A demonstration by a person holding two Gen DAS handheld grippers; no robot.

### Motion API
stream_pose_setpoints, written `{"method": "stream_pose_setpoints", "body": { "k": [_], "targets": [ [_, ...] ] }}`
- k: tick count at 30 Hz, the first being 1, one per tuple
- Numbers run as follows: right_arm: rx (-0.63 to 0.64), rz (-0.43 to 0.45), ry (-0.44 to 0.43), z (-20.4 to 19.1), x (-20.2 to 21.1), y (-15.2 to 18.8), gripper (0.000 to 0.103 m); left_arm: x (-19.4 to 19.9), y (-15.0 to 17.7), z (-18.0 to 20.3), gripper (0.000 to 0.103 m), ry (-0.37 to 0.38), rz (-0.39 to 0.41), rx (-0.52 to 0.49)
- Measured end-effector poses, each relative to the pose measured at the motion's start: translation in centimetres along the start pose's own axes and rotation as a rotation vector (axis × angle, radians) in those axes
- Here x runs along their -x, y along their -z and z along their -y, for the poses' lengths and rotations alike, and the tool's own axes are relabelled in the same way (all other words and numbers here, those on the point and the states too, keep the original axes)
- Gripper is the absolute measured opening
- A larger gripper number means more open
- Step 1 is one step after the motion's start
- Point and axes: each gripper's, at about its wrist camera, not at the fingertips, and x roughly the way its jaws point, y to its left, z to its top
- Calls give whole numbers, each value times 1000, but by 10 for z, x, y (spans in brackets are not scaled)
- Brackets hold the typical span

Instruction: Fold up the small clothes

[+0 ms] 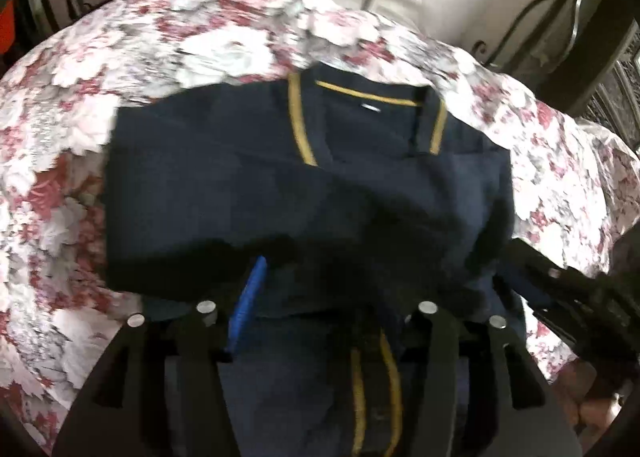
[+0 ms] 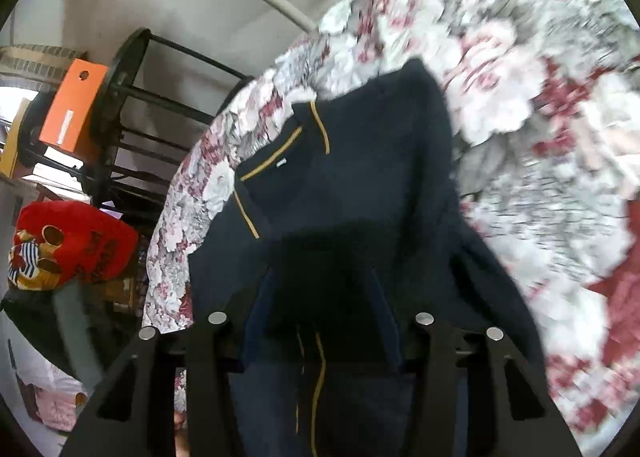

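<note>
Left wrist — navy shirt (image 1: 280,185) folded.

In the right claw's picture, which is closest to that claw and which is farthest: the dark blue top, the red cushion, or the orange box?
1. Dark blue top, right at the claw.
2. Red cushion, lower left, off the bed.
3. Orange box, upper left, farthest back.

The left hand-held gripper (image 1: 316,277) points steeply down over the near edge of the navy shirt (image 1: 248,185), jaws parted, blue pad exposed, cloth lying between them. The right hand-held gripper (image 2: 320,289) slants down over the same shirt, fingers apart; whether it grips is unclear through blur.
</note>
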Motion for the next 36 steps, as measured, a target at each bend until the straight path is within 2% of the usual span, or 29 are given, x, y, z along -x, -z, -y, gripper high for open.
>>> {"method": "stream_pose_setpoints", "body": {
  "k": [6,11,12,13,14,16,20,23,28,31,33,35,36],
  "targets": [
    [10,-42,28,0,-40,1,49,2,-9,-53,60,-67,7,79],
    [103,-23,55,-12,-54,5,49,2,-14,-92,60,-51,-14,180],
    [129,-22,60,-16,-57,6,44,3,-14,-96,61,-52,-14,189],
    [168,-24,67,-21,-59,9,29,4,-14,-99,62,-58,-13,199],
    [194,-26,80,-24,-60,9,24,4,-15,-101,64,-62,-13,206],
    [279,-6,126,-35,-59,14,8,6,-16,-103,65,-64,-13,226],
    [314,70,111,-49,-33,7,6,14,-23,-108,67,-68,6,277],
    [342,149,147,-54,-4,-6,6,21,-27,-107,72,-66,29,304],
    [238,218,215,-22,29,-36,5,18,-31,-87,75,-86,19,275],
    [192,229,241,-1,37,-44,5,7,-31,-73,76,-132,-14,230],
    [182,212,267,9,34,-46,5,-3,-30,-68,78,-189,-31,208],
    [174,108,304,25,15,-46,6,-20,-27,-65,80,-255,-80,183],
    [169,84,327,31,8,-45,10,-29,-25,-64,83,-275,-106,174]
  ]
}}
